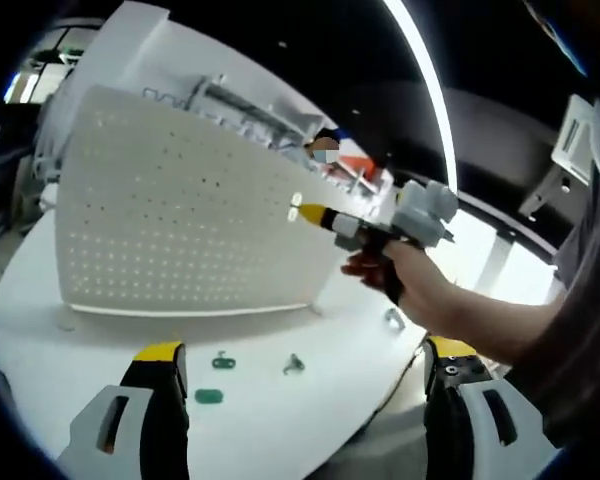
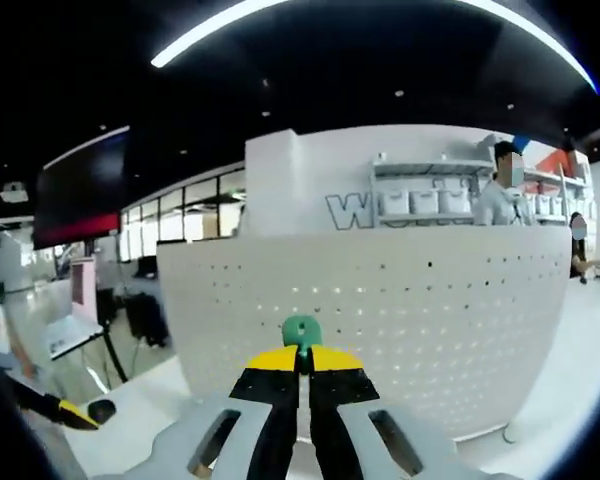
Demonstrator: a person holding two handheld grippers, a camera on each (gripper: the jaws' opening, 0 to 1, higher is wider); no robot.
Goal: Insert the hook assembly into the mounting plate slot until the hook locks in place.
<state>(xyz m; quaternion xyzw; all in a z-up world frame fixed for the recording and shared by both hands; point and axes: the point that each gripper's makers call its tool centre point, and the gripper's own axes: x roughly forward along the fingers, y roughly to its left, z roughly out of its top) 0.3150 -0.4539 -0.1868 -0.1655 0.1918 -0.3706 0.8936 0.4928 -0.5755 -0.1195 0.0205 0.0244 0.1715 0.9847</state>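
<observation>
Right gripper view showed partial lettering "W" on a wall at 1 o'clock; the right gripper [image 2: 302,352] pinched a green hook [image 2: 301,330] against the white pegboard [image 2: 400,300]. Left gripper [image 1: 305,365] stood spread above spare hooks [image 1: 223,361] on the table [image 1: 40,330].

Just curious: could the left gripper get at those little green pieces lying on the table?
Probably yes: the left gripper is open, and the green pieces lie on the bare table with nothing in between.

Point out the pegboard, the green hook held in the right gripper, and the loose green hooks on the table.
pegboard [image 1: 180,210]: left gripper view, middle of its perforated face.
green hook [image 2: 301,331]: right gripper view, rounded head above the shut jaws.
loose green hooks [image 1: 209,396]: left gripper view, the nearest piece's body.
</observation>
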